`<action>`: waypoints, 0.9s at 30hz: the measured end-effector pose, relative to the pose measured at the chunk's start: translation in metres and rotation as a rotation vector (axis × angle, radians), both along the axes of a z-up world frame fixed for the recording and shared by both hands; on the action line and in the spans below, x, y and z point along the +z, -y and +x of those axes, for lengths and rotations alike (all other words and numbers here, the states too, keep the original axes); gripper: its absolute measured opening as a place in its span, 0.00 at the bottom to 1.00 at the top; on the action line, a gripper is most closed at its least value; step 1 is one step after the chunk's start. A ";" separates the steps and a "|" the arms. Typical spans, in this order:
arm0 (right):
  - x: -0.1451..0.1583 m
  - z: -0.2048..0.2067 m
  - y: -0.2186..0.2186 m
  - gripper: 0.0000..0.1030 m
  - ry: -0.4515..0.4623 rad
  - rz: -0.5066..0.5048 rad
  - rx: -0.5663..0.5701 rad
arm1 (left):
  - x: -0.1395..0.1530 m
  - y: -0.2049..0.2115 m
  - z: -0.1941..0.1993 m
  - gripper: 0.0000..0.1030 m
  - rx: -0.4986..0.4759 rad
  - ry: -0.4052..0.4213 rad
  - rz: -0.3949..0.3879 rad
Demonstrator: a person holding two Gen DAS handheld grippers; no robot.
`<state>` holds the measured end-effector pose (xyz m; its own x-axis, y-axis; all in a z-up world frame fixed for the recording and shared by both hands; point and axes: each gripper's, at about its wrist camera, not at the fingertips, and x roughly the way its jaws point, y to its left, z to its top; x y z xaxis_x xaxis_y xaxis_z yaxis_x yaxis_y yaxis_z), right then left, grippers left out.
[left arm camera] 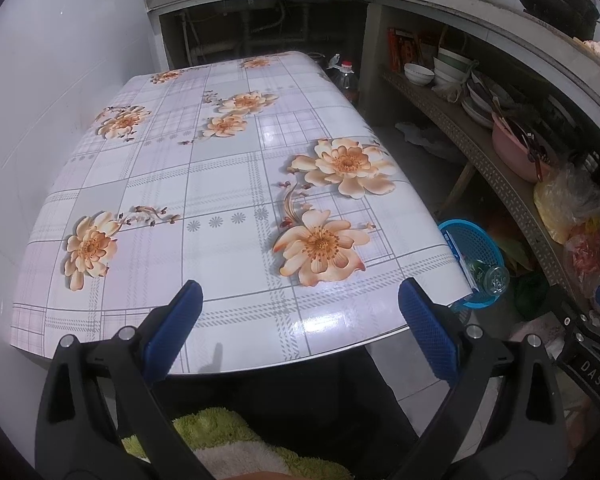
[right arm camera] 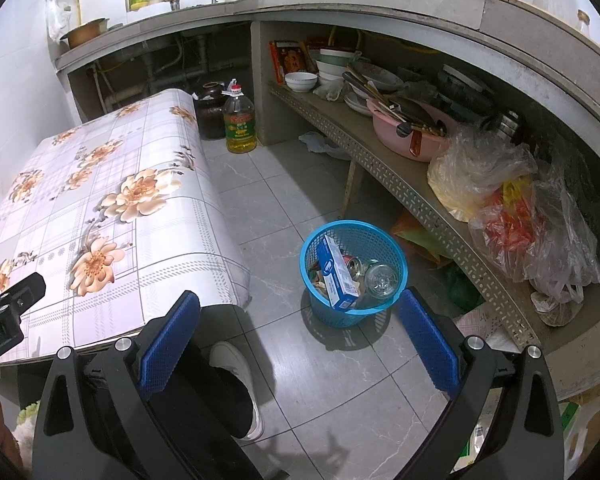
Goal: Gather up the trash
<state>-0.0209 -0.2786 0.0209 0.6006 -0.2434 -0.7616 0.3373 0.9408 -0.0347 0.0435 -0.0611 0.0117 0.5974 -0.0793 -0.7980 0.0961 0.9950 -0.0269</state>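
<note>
- Here, in the left wrist view, the left gripper (left arm camera: 300, 328) hung released, its blue pads spread wide and holding nothing, above the near edge of the desk (left arm camera: 220, 184) with its flowered cover.
- To the right, beyond the desk's edge, the blue basket (left arm camera: 476, 260) stood on the floor; the right gripper's body at the far right showed the letters "DAS".
- In the right wrist view, the right gripper (right arm camera: 300, 340) was likewise wide apart and empty, poised over the tiled floor (right arm camera: 340, 380) just short of the basket (right arm camera: 354, 272).
- The trash lay inside that basket: a blue-and-white carton (right arm camera: 336, 276), a can (right arm camera: 354, 267) and a clear glass jar (right arm camera: 380, 280); the carton's print was too small to read.
- The other gripper's body at the left edge read "Robot.AI".
- A cooking-oil bottle (right arm camera: 240, 124) with a yellow label stood on the floor beside the desk.
</note>
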 end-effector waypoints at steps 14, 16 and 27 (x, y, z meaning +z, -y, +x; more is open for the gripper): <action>-0.002 -0.001 0.002 0.94 0.000 0.000 0.001 | 0.000 -0.001 0.001 0.92 0.001 0.000 -0.001; -0.002 0.000 0.001 0.94 -0.001 0.000 0.002 | 0.000 -0.001 0.001 0.92 0.000 0.000 0.000; -0.002 0.000 0.001 0.94 -0.003 -0.001 0.000 | 0.001 -0.001 0.001 0.92 -0.002 -0.002 0.000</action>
<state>-0.0211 -0.2800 0.0192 0.5988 -0.2442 -0.7628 0.3368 0.9408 -0.0368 0.0449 -0.0602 0.0123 0.5958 -0.0806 -0.7991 0.0978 0.9948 -0.0275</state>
